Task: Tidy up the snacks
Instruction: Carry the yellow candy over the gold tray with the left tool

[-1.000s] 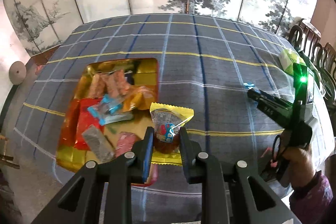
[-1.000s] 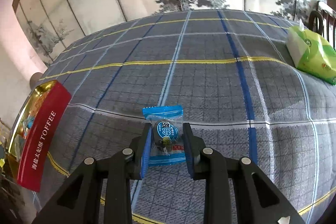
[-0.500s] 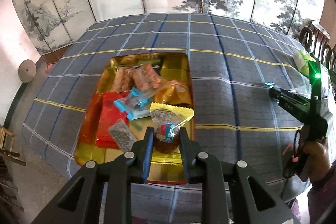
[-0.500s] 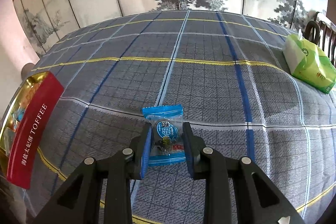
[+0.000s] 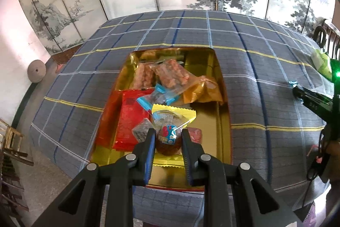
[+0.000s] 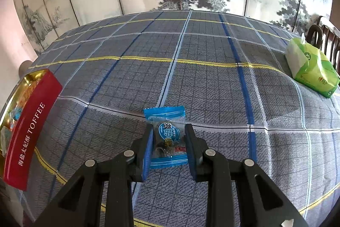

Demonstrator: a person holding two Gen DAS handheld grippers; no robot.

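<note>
the left tongs (image 5: 166,138) pinch a yellow-edged snack packet (image 5: 170,131) just above the gold tin (image 5: 223,112); i think it is best to lower it over the bare gold floor near the front, then let go, so it does not slide off the red packet (image 5: 131,118). the right tongs (image 6: 169,137) pinch a blue candy (image 6: 166,135), clear-fronted with dark filling, above the tabletop (image 6: 212,88), well apart from the tin.
</note>
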